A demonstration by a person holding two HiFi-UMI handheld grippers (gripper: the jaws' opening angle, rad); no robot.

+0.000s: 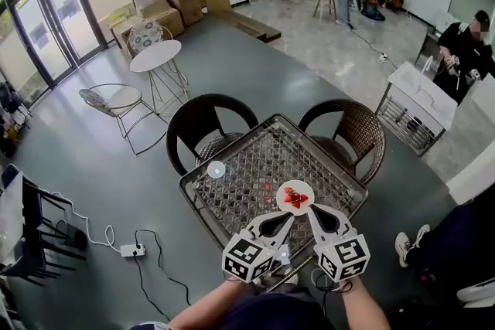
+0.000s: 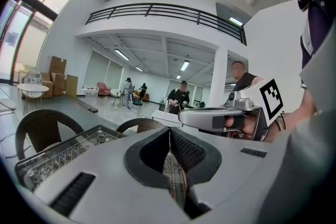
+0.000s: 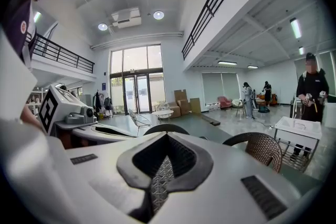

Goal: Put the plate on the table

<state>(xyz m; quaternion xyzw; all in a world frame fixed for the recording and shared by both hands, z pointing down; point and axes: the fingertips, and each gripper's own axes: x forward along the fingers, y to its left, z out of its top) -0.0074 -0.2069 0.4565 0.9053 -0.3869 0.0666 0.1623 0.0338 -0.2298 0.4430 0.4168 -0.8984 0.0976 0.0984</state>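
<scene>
A small white plate (image 1: 295, 197) with red fruit on it lies flat on the glass-topped wicker table (image 1: 247, 166), close to the near edge. My left gripper (image 1: 288, 218) (image 2: 169, 129) hovers just this side of the plate; its jaws are shut with nothing between them. My right gripper (image 1: 311, 210) (image 3: 167, 135) sits beside it at the plate's near right rim, jaws together and empty too. Neither gripper view shows the plate, only the table's weave through the jaw gaps. Each gripper appears at the edge of the other's view.
Two dark wicker chairs (image 1: 203, 124) (image 1: 348, 127) stand at the table's far sides. A small pale disc (image 1: 216, 169) lies on the table's left part. A white round table (image 1: 155, 56), a white cart (image 1: 418, 100) and a floor power strip (image 1: 131, 250) surround it. People stand far back.
</scene>
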